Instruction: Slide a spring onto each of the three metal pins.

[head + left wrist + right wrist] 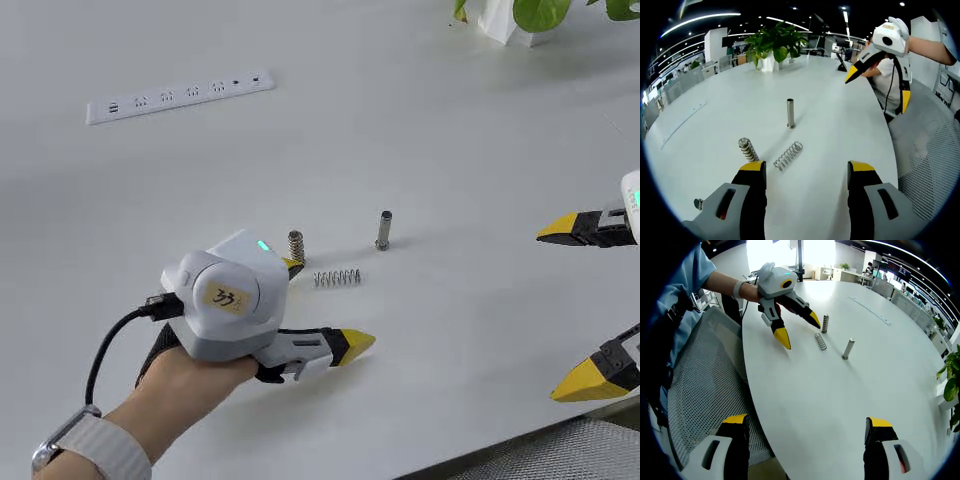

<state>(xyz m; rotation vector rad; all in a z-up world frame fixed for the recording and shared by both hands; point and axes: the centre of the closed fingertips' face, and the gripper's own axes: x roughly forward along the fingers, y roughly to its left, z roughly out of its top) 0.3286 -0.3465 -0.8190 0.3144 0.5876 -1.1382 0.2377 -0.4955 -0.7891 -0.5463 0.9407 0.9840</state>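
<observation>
Your left gripper (330,305), jaws apart, sits just beside the loose silver coil spring (337,278) lying flat. Pinch 1 end, then lower it over the bare upright steel pin (384,230). Your right gripper (552,314) gapes too.

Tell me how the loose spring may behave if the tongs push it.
The spring lies on its side, so it would probably roll on the smooth table. Its thin open coils look light and may squash or slip if pinched hard.
</observation>
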